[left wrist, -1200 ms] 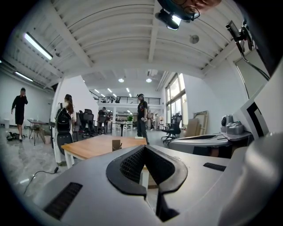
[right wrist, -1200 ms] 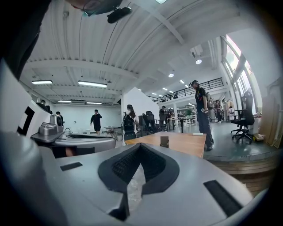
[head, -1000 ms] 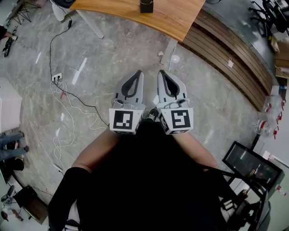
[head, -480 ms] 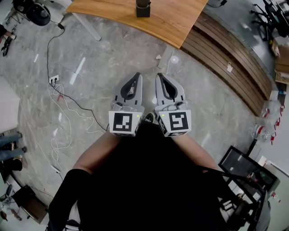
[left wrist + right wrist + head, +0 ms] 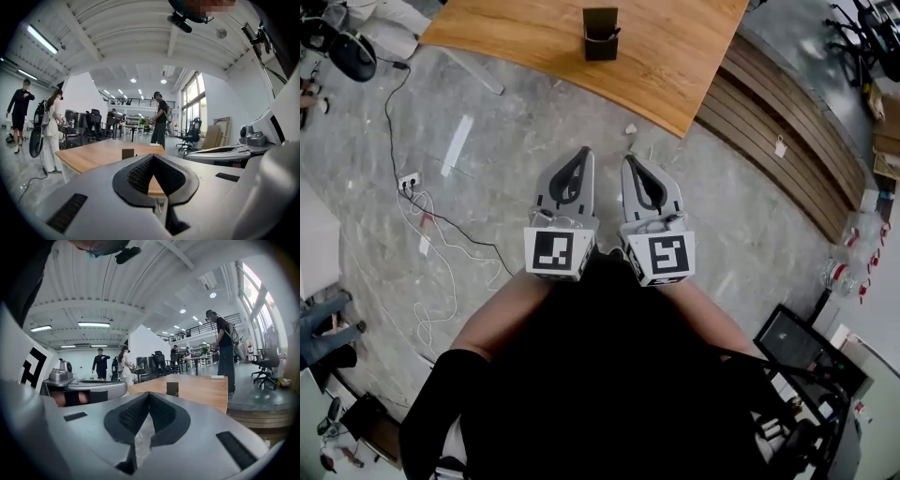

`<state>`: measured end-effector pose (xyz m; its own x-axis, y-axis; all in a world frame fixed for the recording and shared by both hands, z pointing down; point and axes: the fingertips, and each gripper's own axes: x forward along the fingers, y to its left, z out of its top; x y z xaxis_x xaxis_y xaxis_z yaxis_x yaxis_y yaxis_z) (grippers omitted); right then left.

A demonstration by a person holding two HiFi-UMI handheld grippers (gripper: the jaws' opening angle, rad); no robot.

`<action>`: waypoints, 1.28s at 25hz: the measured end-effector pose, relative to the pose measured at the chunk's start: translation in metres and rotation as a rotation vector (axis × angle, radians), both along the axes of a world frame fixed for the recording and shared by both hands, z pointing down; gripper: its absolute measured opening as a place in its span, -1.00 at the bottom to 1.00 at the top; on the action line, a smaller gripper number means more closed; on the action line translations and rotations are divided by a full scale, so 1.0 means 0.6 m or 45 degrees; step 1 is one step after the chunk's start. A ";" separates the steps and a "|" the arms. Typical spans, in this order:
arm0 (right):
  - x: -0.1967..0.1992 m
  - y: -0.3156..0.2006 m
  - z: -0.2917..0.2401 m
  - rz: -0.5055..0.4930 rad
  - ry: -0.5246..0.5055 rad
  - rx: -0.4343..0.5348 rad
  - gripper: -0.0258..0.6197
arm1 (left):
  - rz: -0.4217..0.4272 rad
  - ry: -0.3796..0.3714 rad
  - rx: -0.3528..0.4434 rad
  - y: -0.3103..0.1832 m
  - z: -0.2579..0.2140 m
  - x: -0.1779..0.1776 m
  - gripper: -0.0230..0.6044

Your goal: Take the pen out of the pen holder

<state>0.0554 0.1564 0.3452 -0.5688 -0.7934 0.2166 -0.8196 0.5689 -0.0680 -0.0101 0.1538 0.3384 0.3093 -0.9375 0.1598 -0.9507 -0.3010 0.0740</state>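
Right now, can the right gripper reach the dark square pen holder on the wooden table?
Probably not. The right gripper, jaws shut, hangs over grey stone floor short of the wooden table; the dark square pen holder stands further in. Nothing blocks the way.

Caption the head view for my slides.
Shut and empty, the left gripper and right gripper hover side by side, short of the wooden table with the pen holder.
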 end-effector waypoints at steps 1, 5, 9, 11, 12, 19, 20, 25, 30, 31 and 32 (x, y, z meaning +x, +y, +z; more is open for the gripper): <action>-0.013 -0.021 0.001 0.007 0.003 -0.011 -0.88 | 0.011 0.004 -0.003 -0.023 0.000 -0.012 -0.91; -0.056 -0.109 -0.004 0.026 0.001 0.009 -0.88 | 0.061 0.007 -0.001 -0.117 -0.006 -0.047 -0.91; -0.087 -0.179 -0.007 0.080 0.009 0.005 -0.88 | 0.100 0.015 0.001 -0.185 -0.011 -0.082 -0.91; -0.103 -0.208 -0.005 0.101 0.011 0.005 -0.88 | 0.115 0.015 -0.005 -0.211 -0.006 -0.100 -0.91; -0.108 -0.220 -0.003 0.109 0.012 0.002 -0.88 | 0.120 0.016 -0.008 -0.220 -0.002 -0.107 -0.91; -0.113 -0.278 0.000 0.117 0.015 -0.013 -0.88 | 0.139 0.020 -0.071 -0.271 0.019 -0.110 -0.91; -0.109 -0.288 0.002 0.113 0.015 -0.018 -0.88 | 0.135 0.020 -0.077 -0.282 0.021 -0.106 -0.91; -0.102 -0.341 0.021 0.076 0.019 -0.049 -0.88 | 0.108 0.001 -0.087 -0.337 0.033 -0.095 -0.91; -0.095 -0.393 0.029 0.022 0.018 -0.060 -0.88 | 0.065 -0.009 -0.120 -0.381 0.042 -0.087 -0.91; -0.092 -0.407 0.028 0.014 0.016 -0.064 -0.88 | 0.059 -0.013 -0.119 -0.396 0.041 -0.084 -0.91; -0.090 -0.422 0.028 0.007 0.016 -0.071 -0.88 | 0.053 -0.016 -0.122 -0.411 0.041 -0.080 -0.91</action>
